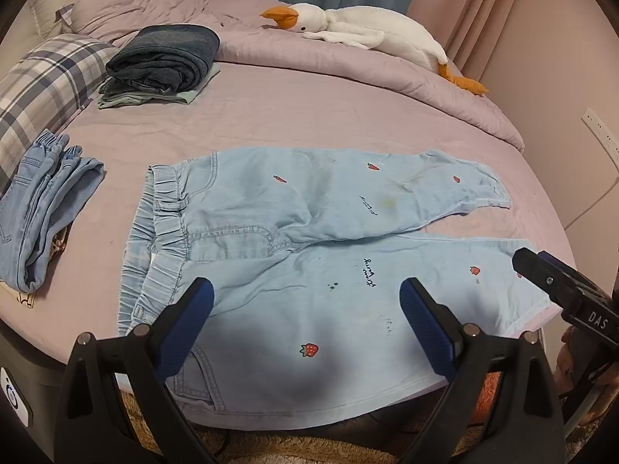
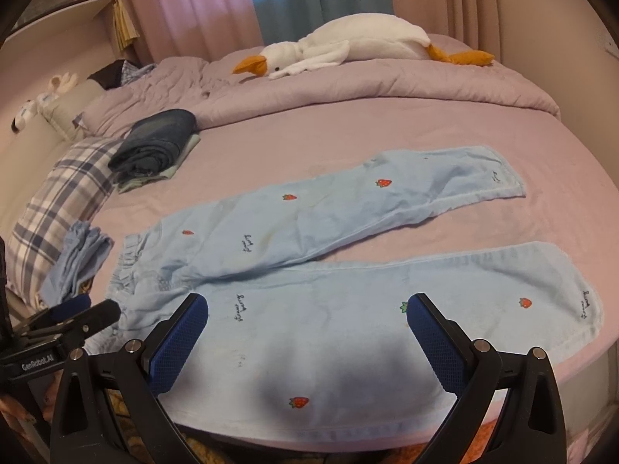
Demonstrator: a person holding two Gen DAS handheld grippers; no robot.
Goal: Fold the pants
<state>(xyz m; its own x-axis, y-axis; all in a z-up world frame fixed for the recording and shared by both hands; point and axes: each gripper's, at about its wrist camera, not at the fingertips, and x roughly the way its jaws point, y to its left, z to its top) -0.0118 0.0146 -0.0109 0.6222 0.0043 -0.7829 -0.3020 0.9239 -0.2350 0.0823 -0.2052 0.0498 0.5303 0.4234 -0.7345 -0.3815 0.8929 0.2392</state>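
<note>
Light blue pants [image 1: 271, 201] with small strawberry prints lie spread flat on the lilac bed sheet [image 1: 309, 123]. Their elastic waistband [image 1: 162, 232] is at the left and both legs run to the right. My left gripper [image 1: 305, 297] hovers open over the near leg by the hip, holding nothing. In the right wrist view the same pants [image 2: 309, 224] show both legs parted, cuffs at the right. My right gripper [image 2: 307, 309] is open above the near leg's middle, empty. The left gripper [image 2: 93, 309] shows at the left by the waistband.
A folded stack of dark jeans [image 1: 166, 62] and a folded light blue pair [image 1: 42, 212] sit at the left by a plaid pillow [image 1: 46, 77]. A plush goose [image 1: 359, 27] lies on the bunched quilt [image 1: 387, 77] at the back. The bed edge and a tan rug [image 1: 290, 440] are just below me.
</note>
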